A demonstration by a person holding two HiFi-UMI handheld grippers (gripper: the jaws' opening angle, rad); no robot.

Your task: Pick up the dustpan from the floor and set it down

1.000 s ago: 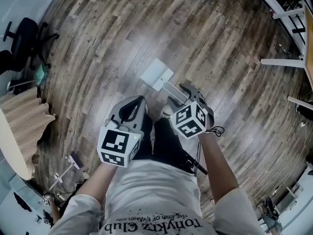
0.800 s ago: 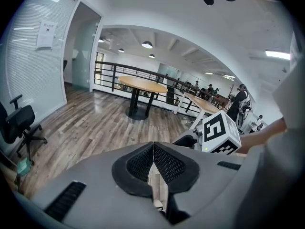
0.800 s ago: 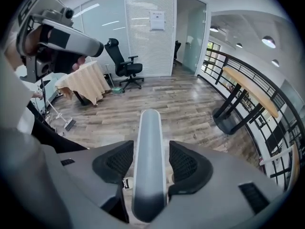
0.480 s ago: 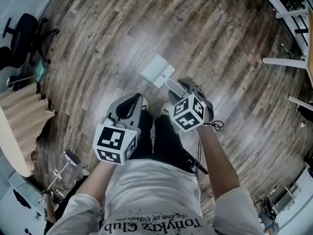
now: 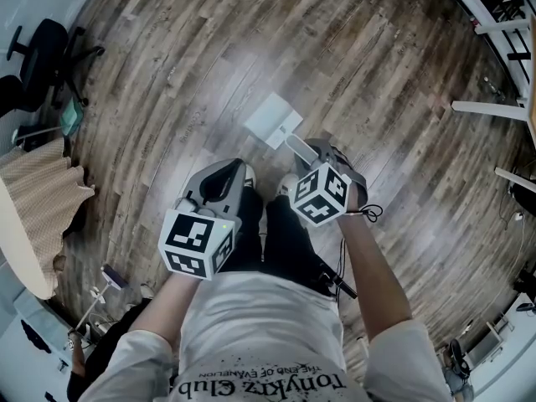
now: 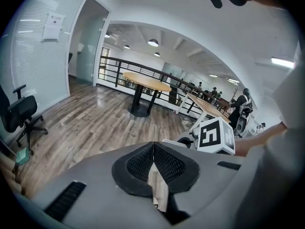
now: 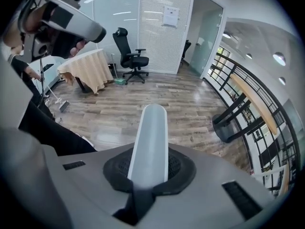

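Grip made, lift pending: in the head view a person in a pale printed shirt stands on a plank floor with a claw in each hand, each capped by a cube of black-and-white square markers. The left claw [image 5: 238, 171], at the person's 11 o'clock, has its ribbed black pads pressed together on nothing and hangs idle above dark trousers. The right claw [image 5: 311, 147], at 1 o'clock, has just been closing and clamps the dustpan's handle [image 7: 151, 132]. The handle is a smooth, pale grey, round-ended bar that runs straight up between the dark meshed pads in the right gripper view.

The dustpan [image 5: 270, 119] itself, a flat, pale, squarish plastic tray, sits just beyond that claw at 12 o'clock, low against the floor [image 5: 377, 74]. Whether it has left the boards cannot be told. On that reading the reach and the grasp are done, while raising the pan and setting it down are yet to come. The handle looks rigid and slick, so the hold likely depends on the pads' textured rubber.

The floor is glossy grey-brown wood grain that throws back a soft glare. Farther off, a black wheeled office chair [image 5: 40, 53] stands at 10 o'clock of the frame, a tan draped cloth [image 5: 42, 199] at 9 o'clock, and white table legs [image 5: 481, 105] at 2 o'clock.
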